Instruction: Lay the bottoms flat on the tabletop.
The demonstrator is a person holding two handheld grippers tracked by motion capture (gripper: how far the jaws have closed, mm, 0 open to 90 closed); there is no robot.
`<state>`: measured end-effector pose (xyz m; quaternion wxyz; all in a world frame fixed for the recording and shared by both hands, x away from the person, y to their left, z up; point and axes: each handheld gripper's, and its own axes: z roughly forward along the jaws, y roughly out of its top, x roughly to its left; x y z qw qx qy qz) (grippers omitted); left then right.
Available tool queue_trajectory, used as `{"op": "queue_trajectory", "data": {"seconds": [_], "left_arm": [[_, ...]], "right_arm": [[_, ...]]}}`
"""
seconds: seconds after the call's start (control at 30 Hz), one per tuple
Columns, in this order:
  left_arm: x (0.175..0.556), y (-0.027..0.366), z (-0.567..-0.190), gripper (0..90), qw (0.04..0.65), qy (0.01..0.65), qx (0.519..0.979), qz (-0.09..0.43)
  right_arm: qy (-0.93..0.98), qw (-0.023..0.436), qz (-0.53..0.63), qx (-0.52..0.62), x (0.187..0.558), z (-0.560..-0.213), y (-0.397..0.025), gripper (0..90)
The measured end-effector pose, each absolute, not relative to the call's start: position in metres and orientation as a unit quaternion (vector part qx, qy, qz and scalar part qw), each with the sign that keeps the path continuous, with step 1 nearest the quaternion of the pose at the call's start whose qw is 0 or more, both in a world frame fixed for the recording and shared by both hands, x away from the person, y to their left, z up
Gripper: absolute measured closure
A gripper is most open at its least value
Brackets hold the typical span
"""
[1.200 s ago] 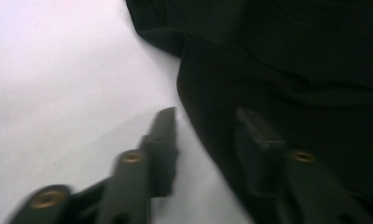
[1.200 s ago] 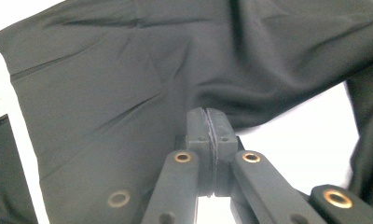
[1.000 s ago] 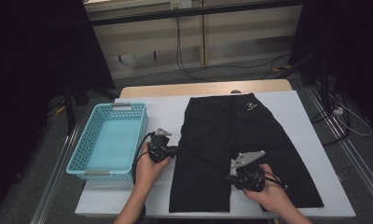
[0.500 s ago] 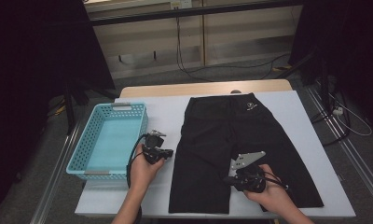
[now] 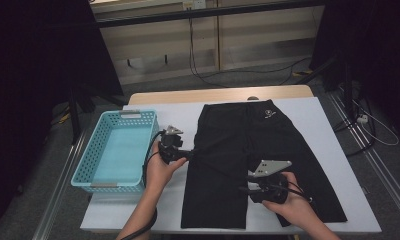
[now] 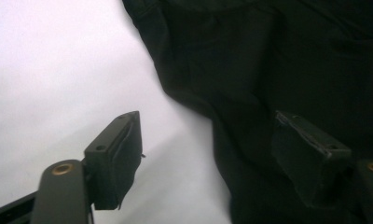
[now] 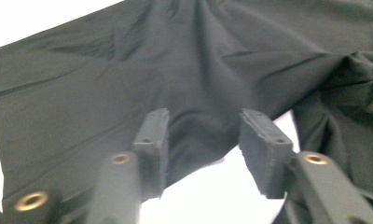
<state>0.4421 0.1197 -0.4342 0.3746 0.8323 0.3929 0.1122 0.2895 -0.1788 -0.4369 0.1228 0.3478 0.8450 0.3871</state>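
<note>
High view shows black shorts (image 5: 253, 165) flat on the white table (image 5: 338, 145) beside the basket (image 5: 113, 150); both the left gripper (image 5: 190, 154) and right gripper (image 5: 244, 189), jaws parted and empty, should straddle one fabric edge fully before pinching

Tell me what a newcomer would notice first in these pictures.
First, the black shorts spread flat across the middle of the white table. Next, the light blue basket beside them at the table's left edge. Then the two hand-held tools, both open: the left tool at the shorts' left edge, the right tool over the inner leg hem.
</note>
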Motion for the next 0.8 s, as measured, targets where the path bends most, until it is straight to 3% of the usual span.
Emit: {"op": "queue_trajectory", "data": {"seconds": [0.1,0.27,0.53,0.8], "left_arm": [[0.451,0.116,-0.435,23.0,0.372,0.389,0.835,0.112],[0.463,0.111,-0.435,23.0,0.365,0.377,0.84,0.139],[0.487,0.102,-0.443,45.1,0.373,0.38,0.834,0.142],[0.497,0.089,-0.451,54.6,0.369,0.377,0.837,0.144]], "right_arm": [[0.84,0.133,0.385,0.358,0.291,-0.438,-0.18,40.2],[0.838,0.139,0.384,0.363,0.292,-0.438,-0.179,35.8],[0.835,0.136,0.388,0.366,0.294,-0.44,-0.179,35.0],[0.836,0.136,0.386,0.364,0.295,-0.441,-0.179,34.6]]}}
